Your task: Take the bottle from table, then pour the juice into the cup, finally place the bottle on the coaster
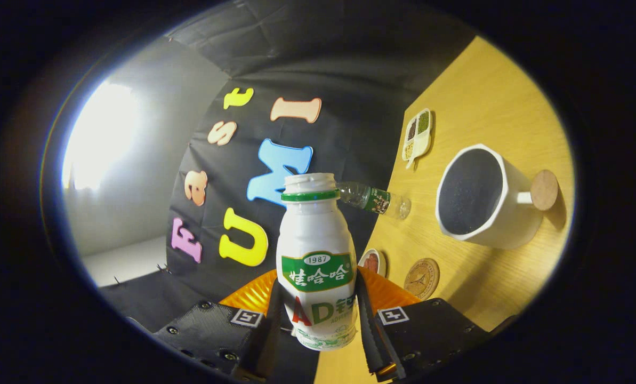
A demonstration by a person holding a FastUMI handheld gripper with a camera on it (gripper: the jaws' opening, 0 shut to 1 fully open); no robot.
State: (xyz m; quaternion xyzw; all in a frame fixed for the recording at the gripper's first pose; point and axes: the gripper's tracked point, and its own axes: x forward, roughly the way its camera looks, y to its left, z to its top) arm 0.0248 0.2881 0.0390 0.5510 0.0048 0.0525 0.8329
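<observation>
A: What else lies on your table besides the job's own things?

B: On the pale wooden table (483, 96) you have a clear water bottle (373, 198) with a green label. It lies on its side near the table's edge by the black cloth wall.

A: Anything beyond it?

B: Yes, a white divided tray (418, 134), further along the same edge and apart from the water bottle. Its compartments hold dark, green and pale grains.

A: And on the nearer side?

B: A small white dish (372, 261) with something reddish-brown in it, partly hidden. Away from your table, a plain white wall (152, 176) carries a bright glare of light (99, 133)
</observation>
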